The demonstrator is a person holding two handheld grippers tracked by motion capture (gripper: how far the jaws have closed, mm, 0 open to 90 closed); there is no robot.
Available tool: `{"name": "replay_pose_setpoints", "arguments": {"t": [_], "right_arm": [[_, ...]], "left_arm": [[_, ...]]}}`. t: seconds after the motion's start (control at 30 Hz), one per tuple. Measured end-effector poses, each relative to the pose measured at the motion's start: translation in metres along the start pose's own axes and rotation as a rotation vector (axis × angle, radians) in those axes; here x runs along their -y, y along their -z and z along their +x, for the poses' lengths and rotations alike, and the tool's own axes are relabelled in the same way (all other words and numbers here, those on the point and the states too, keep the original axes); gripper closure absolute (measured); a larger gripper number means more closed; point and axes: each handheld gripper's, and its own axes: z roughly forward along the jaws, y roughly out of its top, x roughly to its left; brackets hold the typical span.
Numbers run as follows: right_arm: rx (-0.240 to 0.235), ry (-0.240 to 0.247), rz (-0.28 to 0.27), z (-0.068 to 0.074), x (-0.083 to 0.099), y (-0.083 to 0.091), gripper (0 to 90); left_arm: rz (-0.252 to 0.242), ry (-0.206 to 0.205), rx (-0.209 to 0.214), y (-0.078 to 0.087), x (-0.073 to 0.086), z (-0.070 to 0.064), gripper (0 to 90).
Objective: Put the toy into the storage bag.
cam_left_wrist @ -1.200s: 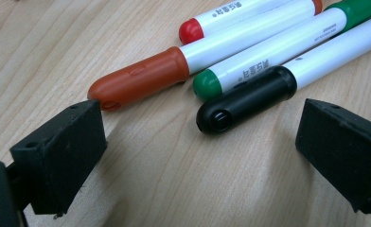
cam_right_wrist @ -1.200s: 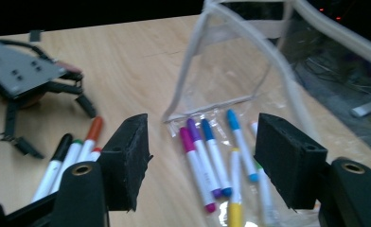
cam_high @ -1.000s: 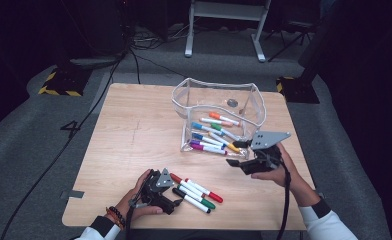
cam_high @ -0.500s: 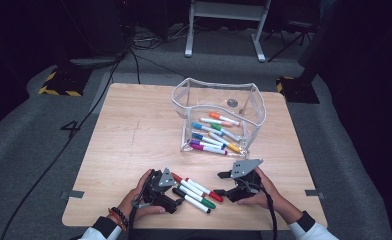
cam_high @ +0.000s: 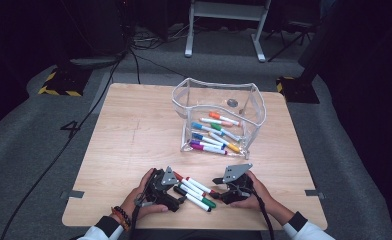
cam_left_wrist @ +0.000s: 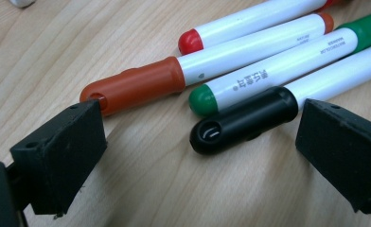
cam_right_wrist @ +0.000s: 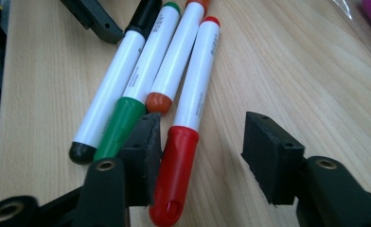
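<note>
Red-capped marker (cam_right_wrist: 181,142) lies between the right hand-held gripper's (cam_right_wrist: 200,146) parted jaws, touching the neighbouring orange marker (cam_right_wrist: 176,61)

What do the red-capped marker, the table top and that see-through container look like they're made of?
Red-capped marker: probably smooth plastic, glossy highlights on cap and white barrel. Table top: pale wood or wood-look laminate, matte, with visible grain lines. See-through container: likely soft clear plastic, since its walls bow and wrinkle.

Grey carpet floor (cam_high: 44,150), dark surroundings, white metal stand (cam_high: 227,15) behind, black cables (cam_high: 134,60).
</note>
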Motion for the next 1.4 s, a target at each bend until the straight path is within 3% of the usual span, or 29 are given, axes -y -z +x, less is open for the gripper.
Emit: {"name": "replay_pose_setpoints", "arguments": {"t": [0.2, 0.4, 0.57, 0.7, 0.9, 1.1, 1.4], "right_arm": [[0.061, -0.02, 0.018, -0.012, 0.006, -0.001, 56.4], [0.078, -0.048, -0.006, -0.026, 0.013, 0.004, 64.3], [0.089, -0.02, -0.01, -0.033, 0.014, 0.005, 74.8], [0.085, -0.017, -0.003, -0.038, 0.014, 0.006, 75.2], [0.117, -0.007, 0.009, -0.045, 0.013, 0.013, 75.4], [0.148, 0.032, -0.018, -0.046, 0.005, 0.028, 75.3], [0.176, 0.06, -0.108, -0.055, -0.019, 0.059, 75.4]], "left_arm": [[0.001, -0.002, 0.004, -0.006, -0.007, -0.001, 2.7], [0.001, -0.009, 0.006, -0.007, -0.008, 0.001, 2.7], [0.002, -0.013, 0.015, -0.004, -0.005, 0.003, 2.7], [0.001, -0.014, 0.014, -0.004, -0.005, 0.004, 2.7], [0.0, -0.006, 0.01, -0.003, -0.003, 0.004, 2.7], [0.002, -0.001, 0.004, 0.0, -0.001, 0.007, 2.7], [0.002, -0.004, 0.006, -0.001, -0.001, 0.007, 2.6]]}}
